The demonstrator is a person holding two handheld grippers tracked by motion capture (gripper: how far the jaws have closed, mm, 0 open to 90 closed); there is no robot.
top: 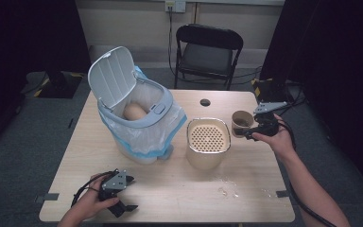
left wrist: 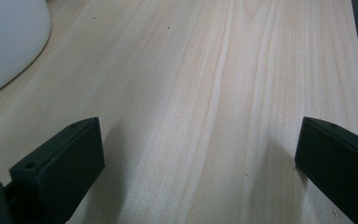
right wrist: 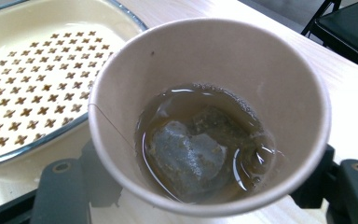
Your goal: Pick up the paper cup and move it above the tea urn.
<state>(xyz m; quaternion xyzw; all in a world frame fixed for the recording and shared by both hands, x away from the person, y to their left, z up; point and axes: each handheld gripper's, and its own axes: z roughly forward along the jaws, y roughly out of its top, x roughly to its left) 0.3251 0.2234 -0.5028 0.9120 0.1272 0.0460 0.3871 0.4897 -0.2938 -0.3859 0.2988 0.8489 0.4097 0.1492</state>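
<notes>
Right hand-held gripper (top: 249, 134) is clamped on a paper cup (top: 241, 123), holding it up off the desk (top: 170, 198), and the strainer basin (top: 208, 142) sits just to its left. From the high view, the risk is plain: the cup is soft, so squeeze harder and it buckles; tip it short of the basin and the tea lands on the desk. The open bin (top: 137, 118) stands farther left, past the basin. The left hand-held gripper (top: 125, 194) rests low by the near edge, well apart from everything.

Left gripper view: jaws spread wide, nothing between them, bare wood below.

Right gripper view: here is what the high view hides, a tea bag (right wrist: 186, 154) soaking in brown liquid (right wrist: 242, 140). Its thread (right wrist: 109, 122) runs up the wall, so the bag could slide out with the pour.
</notes>
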